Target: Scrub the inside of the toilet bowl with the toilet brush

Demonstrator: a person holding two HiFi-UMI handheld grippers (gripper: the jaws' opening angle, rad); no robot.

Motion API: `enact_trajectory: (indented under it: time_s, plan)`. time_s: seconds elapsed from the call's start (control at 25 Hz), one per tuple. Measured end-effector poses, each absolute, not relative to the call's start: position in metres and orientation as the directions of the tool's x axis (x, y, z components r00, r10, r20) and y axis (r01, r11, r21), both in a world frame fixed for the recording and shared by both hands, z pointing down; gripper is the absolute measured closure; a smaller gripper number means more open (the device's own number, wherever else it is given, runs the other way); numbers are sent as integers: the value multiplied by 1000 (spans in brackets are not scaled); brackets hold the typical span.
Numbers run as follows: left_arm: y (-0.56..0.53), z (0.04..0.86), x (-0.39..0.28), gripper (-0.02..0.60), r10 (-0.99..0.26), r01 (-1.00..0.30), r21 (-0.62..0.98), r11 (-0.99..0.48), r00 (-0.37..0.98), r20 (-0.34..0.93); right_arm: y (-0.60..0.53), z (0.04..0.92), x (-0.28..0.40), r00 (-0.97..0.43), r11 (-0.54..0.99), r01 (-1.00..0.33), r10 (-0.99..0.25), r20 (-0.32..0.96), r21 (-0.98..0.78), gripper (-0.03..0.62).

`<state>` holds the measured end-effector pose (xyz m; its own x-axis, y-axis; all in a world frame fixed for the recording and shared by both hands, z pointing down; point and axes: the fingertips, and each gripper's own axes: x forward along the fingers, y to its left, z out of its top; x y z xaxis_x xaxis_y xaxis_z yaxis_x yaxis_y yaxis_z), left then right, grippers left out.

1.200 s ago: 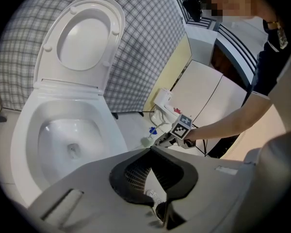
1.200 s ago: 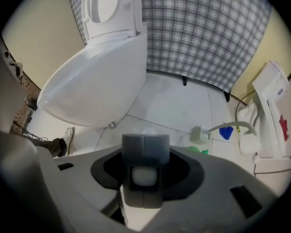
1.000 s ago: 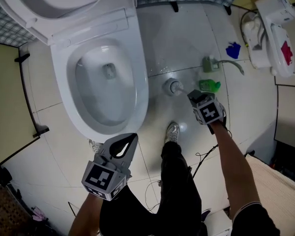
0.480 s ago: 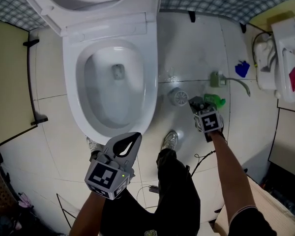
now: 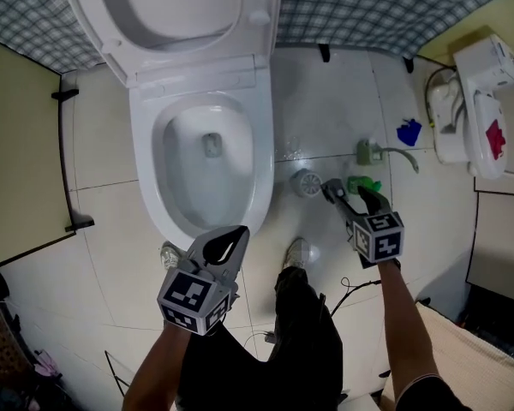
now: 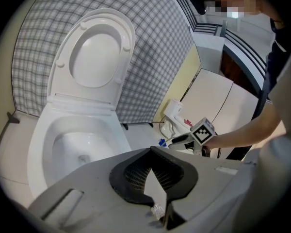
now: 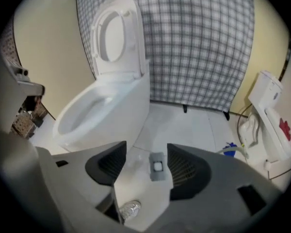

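1. Brush position decides the move: what I take for the toilet brush [image 5: 307, 181], a round grey-rimmed, white-centred piece, stands on the pale floor tiles [image 5: 325, 101] just right of the white ceramic toilet bowl [image 5: 259, 165], outside it.
2. It lies just left of my right tool [image 5: 349, 195] and a little farther off, clear of the pads. Its squared grey end shows between that tool's jaws, lower down, so I judge its long axis upright.
3. The right tool's jaws have just been opening; they stand wide and hold nothing.
4. My left tool [image 5: 233, 236], tips together and empty, hovers by the bowl's near rim, so the right one is nearer the brush.
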<state>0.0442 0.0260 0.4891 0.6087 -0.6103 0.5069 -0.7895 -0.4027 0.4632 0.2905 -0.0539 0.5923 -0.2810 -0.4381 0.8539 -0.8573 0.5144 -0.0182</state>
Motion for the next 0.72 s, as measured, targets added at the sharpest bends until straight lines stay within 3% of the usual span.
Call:
enact_trajectory:
  time_s: [0.12,0.2,0.36,0.48,0.72]
  plan:
    - [11,438,37,572,-639,-790,428,-438,609,470,-53,499,242,-427,543,-834,-530,733,-93,313]
    - [1,397,29,572,-668,-794,404,-453,603,436,-55,434,210,-492,554,-824,-593,638,-120,382]
    - [-20,317,1,572,-752,-821,362,-442,559,349,-66,317,147,-606,611,-779,-674,423,-142,443]
    - [-20,265,-16,572,-787,-830,349,-435,539,302,-58,246,104,-673,668,-733,-682,287,-130,542]
    - [-15,170,-36,572,-838,-857,286,-429,495,229,-31,158,37,-781,776,-621,-598,182,-113,579]
